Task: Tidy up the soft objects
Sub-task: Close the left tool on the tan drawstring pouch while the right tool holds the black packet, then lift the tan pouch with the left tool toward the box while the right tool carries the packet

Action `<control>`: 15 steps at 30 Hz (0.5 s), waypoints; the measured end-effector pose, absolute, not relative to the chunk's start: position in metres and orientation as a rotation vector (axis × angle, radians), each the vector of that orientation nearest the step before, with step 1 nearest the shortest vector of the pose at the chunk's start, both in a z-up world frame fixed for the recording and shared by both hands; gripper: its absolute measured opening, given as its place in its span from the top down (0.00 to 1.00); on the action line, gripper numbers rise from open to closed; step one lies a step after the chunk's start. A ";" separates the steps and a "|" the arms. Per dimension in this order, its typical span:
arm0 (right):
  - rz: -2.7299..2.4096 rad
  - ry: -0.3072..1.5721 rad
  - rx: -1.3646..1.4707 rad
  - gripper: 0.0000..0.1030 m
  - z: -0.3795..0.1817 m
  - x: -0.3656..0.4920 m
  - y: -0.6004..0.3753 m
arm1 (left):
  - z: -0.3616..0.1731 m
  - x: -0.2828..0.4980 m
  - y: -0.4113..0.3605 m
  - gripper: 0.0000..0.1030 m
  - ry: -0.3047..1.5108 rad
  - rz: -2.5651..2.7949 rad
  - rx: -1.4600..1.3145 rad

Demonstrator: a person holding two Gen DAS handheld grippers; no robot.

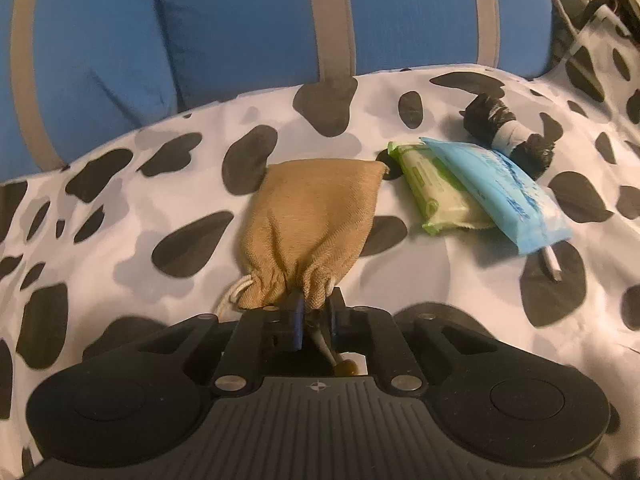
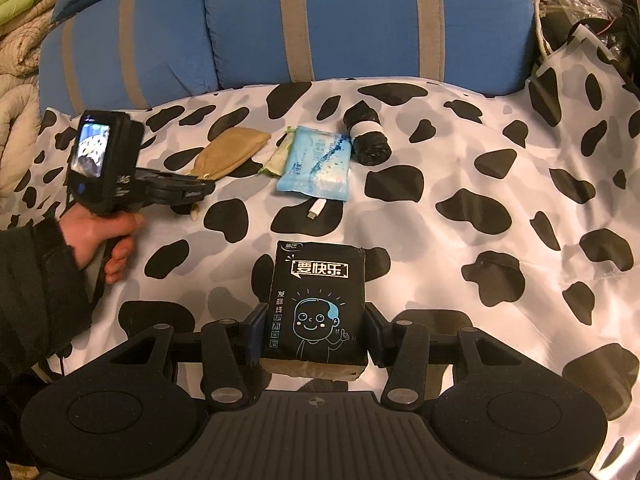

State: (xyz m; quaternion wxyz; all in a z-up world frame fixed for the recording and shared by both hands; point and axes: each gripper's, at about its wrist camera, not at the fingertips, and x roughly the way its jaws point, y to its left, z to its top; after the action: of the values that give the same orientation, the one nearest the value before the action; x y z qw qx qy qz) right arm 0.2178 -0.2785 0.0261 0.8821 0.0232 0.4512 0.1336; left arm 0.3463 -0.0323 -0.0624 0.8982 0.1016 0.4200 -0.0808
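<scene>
A tan drawstring pouch [image 1: 308,212] lies on the cow-print sheet [image 1: 120,216], and my left gripper [image 1: 316,308] is shut on its gathered neck; a cord with a brown bead hangs below the pads. In the right wrist view the same pouch [image 2: 232,152] lies at the tip of the left gripper [image 2: 200,190], which a hand holds. My right gripper [image 2: 316,332] is shut on a black tissue pack [image 2: 316,296] printed with a cartoon figure, one pad against each long side.
A green wipes pack [image 1: 436,196], a blue wipes pack [image 1: 496,192] overlapping it and a black bag roll [image 1: 508,136] lie right of the pouch. A white plug [image 2: 316,210] lies nearer. A blue striped cushion [image 2: 360,20] stands behind; clutter [image 2: 592,8] is at far right.
</scene>
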 end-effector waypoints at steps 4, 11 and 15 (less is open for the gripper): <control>0.297 0.941 0.039 0.50 0.026 0.219 -0.271 | -0.055 0.332 -0.015 0.89 0.877 -0.164 0.162; 0.308 0.929 0.037 0.50 0.027 0.219 -0.259 | -0.033 0.306 0.008 0.90 0.867 -0.166 0.090; 0.315 0.915 0.023 0.50 0.027 0.217 -0.251 | -0.016 0.288 0.009 0.90 0.837 -0.192 0.065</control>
State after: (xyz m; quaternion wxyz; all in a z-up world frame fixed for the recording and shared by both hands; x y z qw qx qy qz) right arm 0.2168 -0.2511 0.0275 0.8851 0.0111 0.4399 0.1516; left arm 0.2880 0.0094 -0.0162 0.9087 0.0316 0.4056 -0.0932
